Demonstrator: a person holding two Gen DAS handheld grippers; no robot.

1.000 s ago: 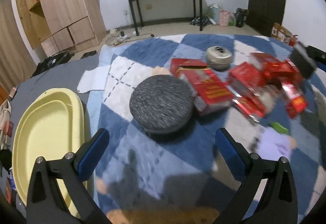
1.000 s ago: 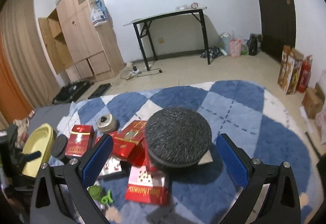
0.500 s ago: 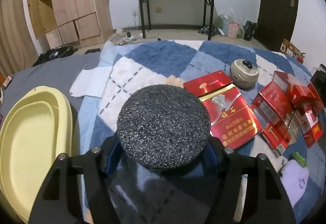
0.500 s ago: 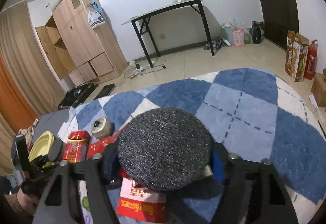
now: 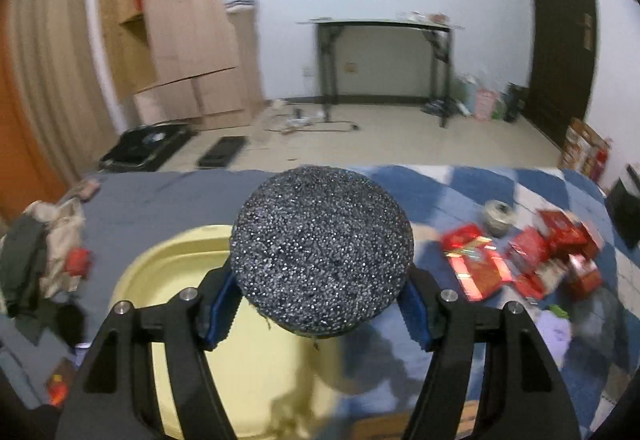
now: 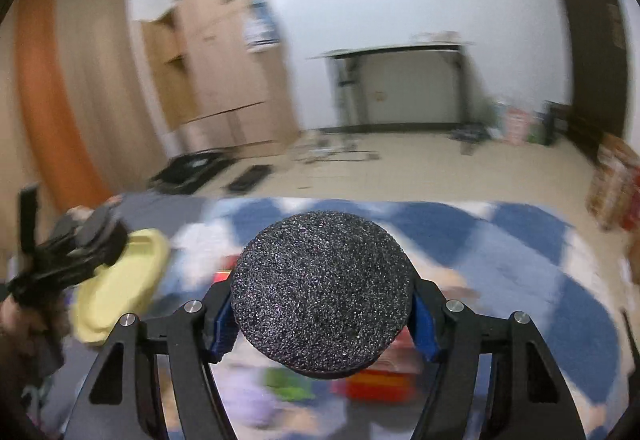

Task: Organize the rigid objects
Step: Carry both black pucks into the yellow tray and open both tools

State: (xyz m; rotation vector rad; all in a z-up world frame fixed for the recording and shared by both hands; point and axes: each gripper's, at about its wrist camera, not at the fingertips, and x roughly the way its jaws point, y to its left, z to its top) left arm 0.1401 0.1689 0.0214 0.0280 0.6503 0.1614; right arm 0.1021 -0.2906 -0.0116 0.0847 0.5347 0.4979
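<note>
Left gripper [image 5: 322, 314]: blue pads clamped on dark grey speckled round foam disc [image 5: 322, 252], held above pale yellow oval plastic tray [image 5: 160, 280]. Right gripper [image 6: 322, 322]: pads clamped on second dark speckled round disc [image 6: 322, 292], off blue-white checked rug [image 6: 500, 260].

Left view only: red cartons [image 5: 532, 260] and small round tin [image 5: 498, 216], right of fingers. Right view only: left gripper far left over tray, person's hand [image 6: 24, 324] holding it.

Black angular frames on left gripper [image 5: 322, 314] and right gripper [image 6: 322, 322], blue ribbed pads [image 5: 222, 310], silver screws [image 5: 188, 294].
</note>
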